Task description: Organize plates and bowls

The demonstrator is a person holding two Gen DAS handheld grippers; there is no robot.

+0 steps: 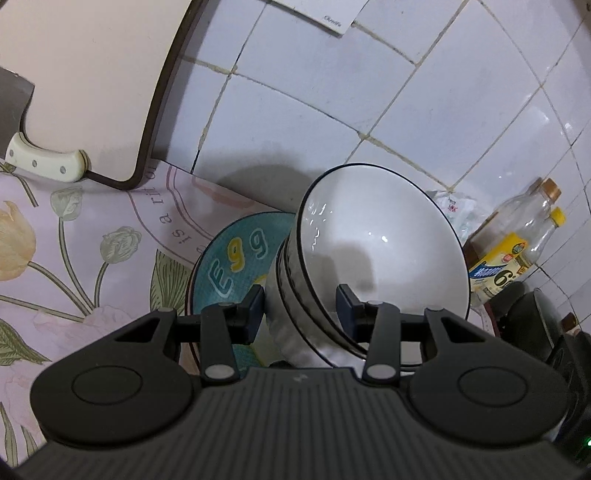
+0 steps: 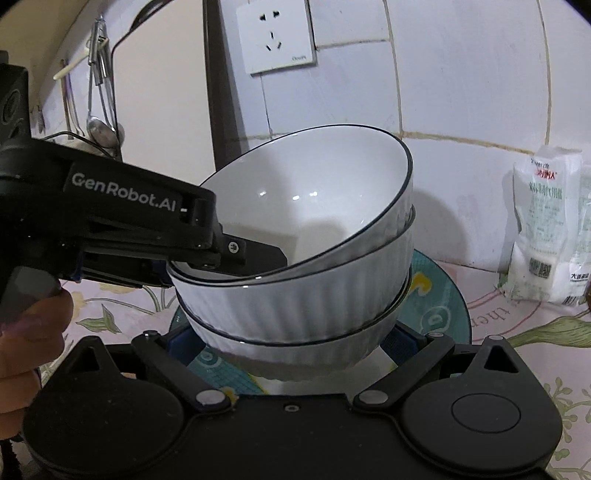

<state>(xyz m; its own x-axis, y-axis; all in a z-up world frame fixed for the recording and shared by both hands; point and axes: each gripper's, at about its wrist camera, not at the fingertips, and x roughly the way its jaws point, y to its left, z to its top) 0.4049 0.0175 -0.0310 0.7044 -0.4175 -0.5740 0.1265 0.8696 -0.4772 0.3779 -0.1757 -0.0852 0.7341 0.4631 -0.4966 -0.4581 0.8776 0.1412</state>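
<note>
Three white ribbed bowls with dark rims are nested in a stack [image 2: 314, 295] over a teal plate [image 2: 439, 306] lettered "Egg" on the floral cloth. My left gripper [image 1: 301, 308] is shut on the stack's rims [image 1: 295, 288], one finger inside the top bowl [image 1: 369, 236] and one outside. In the right wrist view the left gripper [image 2: 229, 267] reaches in from the left. My right gripper [image 2: 291, 343] stands wide, its blue pads [image 2: 397, 338] close against the bottom bowl's sides. The teal plate [image 1: 236, 251] pokes out left of the stack.
A pale cutting board [image 1: 92, 74] leans on the tiled wall, with a cleaver [image 1: 44, 162] beside it. Bottles [image 1: 517, 240] and a dark pot [image 1: 535, 317] stand to the right. A white bag [image 2: 546, 225], a wall socket [image 2: 275, 35] and hanging utensils [image 2: 98, 92] surround the stack.
</note>
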